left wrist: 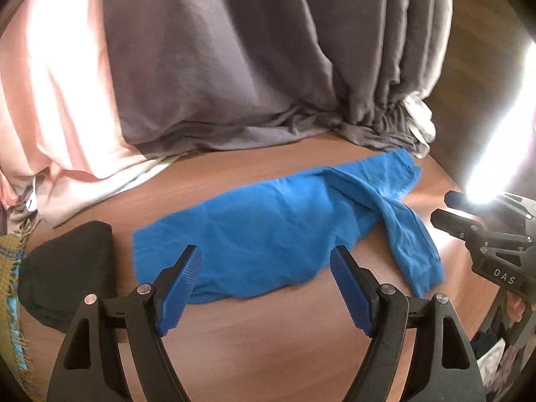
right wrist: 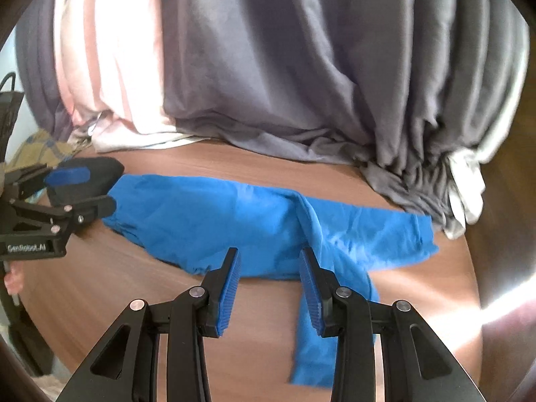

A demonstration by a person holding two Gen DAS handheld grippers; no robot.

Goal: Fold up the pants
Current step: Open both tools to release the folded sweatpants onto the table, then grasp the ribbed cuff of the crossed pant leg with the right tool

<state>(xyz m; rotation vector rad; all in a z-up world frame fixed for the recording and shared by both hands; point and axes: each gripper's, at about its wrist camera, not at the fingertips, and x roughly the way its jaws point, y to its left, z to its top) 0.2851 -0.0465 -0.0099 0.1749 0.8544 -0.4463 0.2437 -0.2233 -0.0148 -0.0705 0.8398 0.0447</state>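
Bright blue pants (left wrist: 268,224) lie spread across a round wooden table (left wrist: 261,345), waist end at the left, one leg stretched to the far right and the other bent toward the front edge. They also show in the right wrist view (right wrist: 234,221). My left gripper (left wrist: 266,264) is open and empty, hovering over the waist end's near edge. My right gripper (right wrist: 269,264) is open and empty, above the crotch area, its right finger over the bent leg (right wrist: 315,351). Each gripper shows in the other's view: the right gripper (left wrist: 445,207) and the left gripper (right wrist: 83,187).
A folded dark garment (left wrist: 67,268) lies at the table's left edge. Grey curtains (left wrist: 251,50) and a pink curtain (left wrist: 43,100) hang behind and drape onto the table's back. A yellow fringed cloth (left wrist: 10,268) is at the far left. Strong sun glare (left wrist: 502,134) is on the right.
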